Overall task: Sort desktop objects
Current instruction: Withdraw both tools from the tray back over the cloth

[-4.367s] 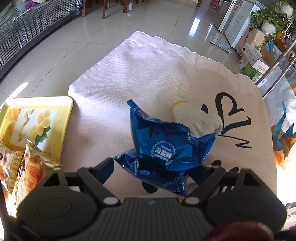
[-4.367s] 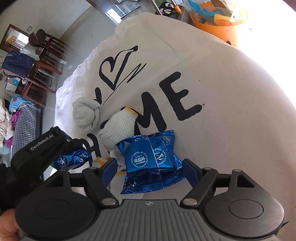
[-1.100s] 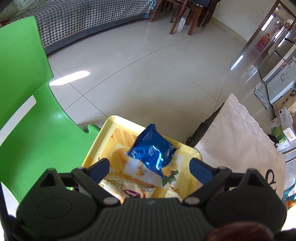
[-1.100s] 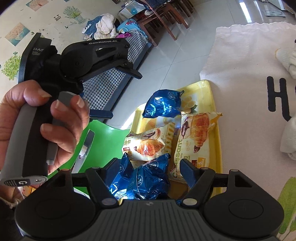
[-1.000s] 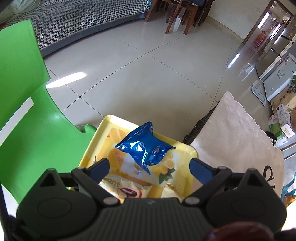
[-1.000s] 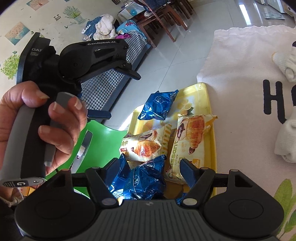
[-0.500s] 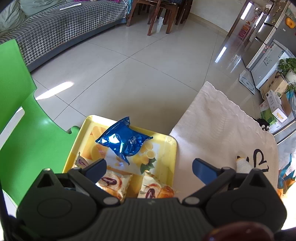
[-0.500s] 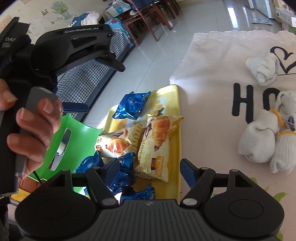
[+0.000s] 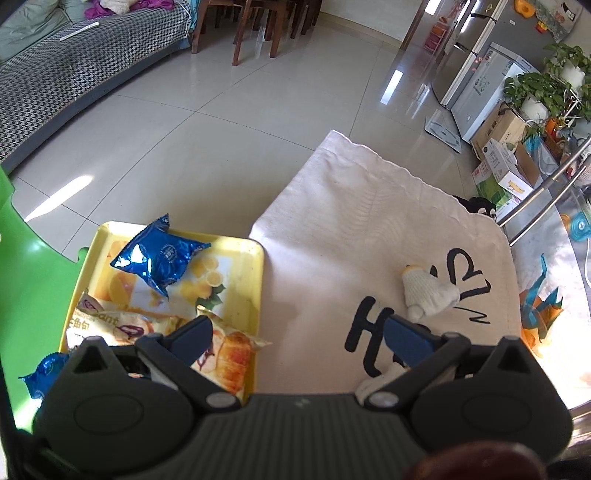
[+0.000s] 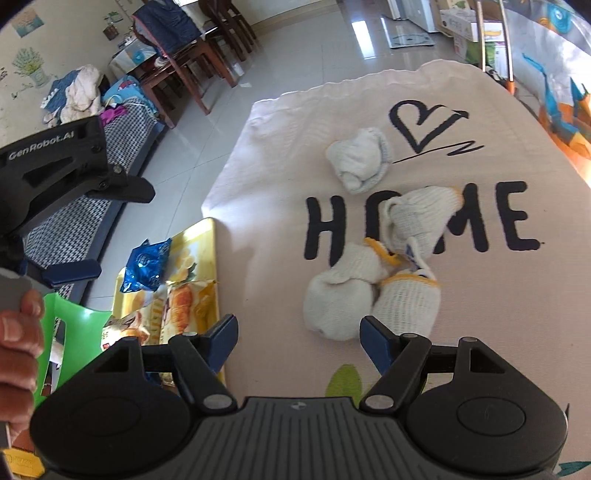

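Observation:
A yellow tray (image 9: 255, 280) holds a blue snack bag (image 9: 160, 256), croissant packs (image 9: 229, 350) and a second blue bag (image 9: 44, 373) at its near left edge. The tray also shows in the right wrist view (image 10: 207, 236). My left gripper (image 9: 297, 332) is open and empty above the tray's right edge. My right gripper (image 10: 297, 338) is open and empty over the white HOME cloth (image 10: 280, 155), just in front of several rolled white gloves (image 10: 338, 306). One rolled glove (image 9: 428, 291) lies by the heart drawing.
A green plastic chair (image 9: 29, 295) stands left of the tray. The cloth covers a table with tiled floor beyond. A sofa (image 9: 55, 74), wooden chairs (image 9: 258, 26), boxes and plants (image 9: 535, 85) stand at the back. An orange container (image 9: 535, 317) sits at the right.
Both grippers have let go of their blue bags into the tray and swung right toward the cloth. The right gripper now faces the gloves.

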Motion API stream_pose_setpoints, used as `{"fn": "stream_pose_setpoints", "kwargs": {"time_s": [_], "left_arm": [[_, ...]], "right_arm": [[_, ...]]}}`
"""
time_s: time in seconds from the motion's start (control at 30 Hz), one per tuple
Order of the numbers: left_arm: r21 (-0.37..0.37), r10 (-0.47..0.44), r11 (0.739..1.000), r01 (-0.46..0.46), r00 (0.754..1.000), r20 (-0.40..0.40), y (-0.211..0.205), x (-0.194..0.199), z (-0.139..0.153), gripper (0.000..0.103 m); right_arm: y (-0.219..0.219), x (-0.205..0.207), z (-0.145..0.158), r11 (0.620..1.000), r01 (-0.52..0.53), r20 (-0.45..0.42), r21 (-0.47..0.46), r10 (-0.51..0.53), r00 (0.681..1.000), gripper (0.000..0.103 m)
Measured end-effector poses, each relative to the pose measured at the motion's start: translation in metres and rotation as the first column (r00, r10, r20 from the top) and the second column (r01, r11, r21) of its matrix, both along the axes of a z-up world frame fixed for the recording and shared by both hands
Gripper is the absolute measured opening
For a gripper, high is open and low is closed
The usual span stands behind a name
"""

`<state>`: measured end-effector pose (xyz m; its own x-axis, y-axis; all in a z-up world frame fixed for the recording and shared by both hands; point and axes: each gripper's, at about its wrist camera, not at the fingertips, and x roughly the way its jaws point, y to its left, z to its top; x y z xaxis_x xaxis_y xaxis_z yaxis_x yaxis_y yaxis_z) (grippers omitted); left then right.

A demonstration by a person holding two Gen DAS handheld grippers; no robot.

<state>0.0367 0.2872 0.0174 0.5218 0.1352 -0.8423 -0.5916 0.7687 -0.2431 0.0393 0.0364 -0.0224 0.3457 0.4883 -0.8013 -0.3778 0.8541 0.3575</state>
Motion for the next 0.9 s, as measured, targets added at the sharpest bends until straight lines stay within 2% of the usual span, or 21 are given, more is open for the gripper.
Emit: {"fn": "stream_pose_setpoints", "kwargs": {"time_s": [0.13,0.3,0.43,0.5,0.57,0.67,0.8,0.9], "left_arm": [[-0.017,-0.043,0.999,0.043,0.999,-0.017,-0.024,0.007,-0.007,0.102],[0.01,-0.105,0.994,0.105,0.994,-0.023,-0.05,0.015,-0.005,0.102],[0.036,-0.148,0.988,0.149,0.989,-0.02,-0.07,0.016,-0.006,0.102],[0.052,-0.2,0.978,0.201,0.98,-0.024,-0.084,0.013,-0.012,0.102],[0.079,-0.256,0.962,0.26,0.965,-0.057,-0.103,0.008,-0.021,0.102],[0.1,-0.265,0.956,0.275,0.959,-0.102,-0.126,-0.005,-0.036,0.102],[0.019,-0.26,0.964,0.264,0.958,-0.12,-0.149,-0.028,-0.054,0.102],[-0.048,-0.262,0.965,0.258,0.956,-0.131,-0.169,-0.045,-0.064,0.102]], "right_arm": [[-0.018,0.01,0.001,0.996,0.075,-0.006,-0.048,-0.075,0.997,0.074],[-0.045,0.025,0.007,0.981,0.176,-0.028,-0.086,-0.179,0.983,0.074],[-0.074,0.039,0.018,0.956,0.276,-0.008,-0.104,-0.278,0.961,0.074],[-0.087,0.045,0.023,0.94,0.322,0.005,-0.115,-0.323,0.946,0.077],[-0.101,0.051,0.028,0.927,0.356,0.004,-0.115,-0.358,0.934,0.077],[-0.125,0.059,0.036,0.904,0.416,-0.016,-0.102,-0.419,0.908,0.079],[-0.146,0.064,0.049,0.897,0.43,0.001,-0.1,-0.432,0.902,0.085],[-0.158,0.062,0.056,0.887,0.448,0.031,-0.109,-0.447,0.894,0.085]]}}
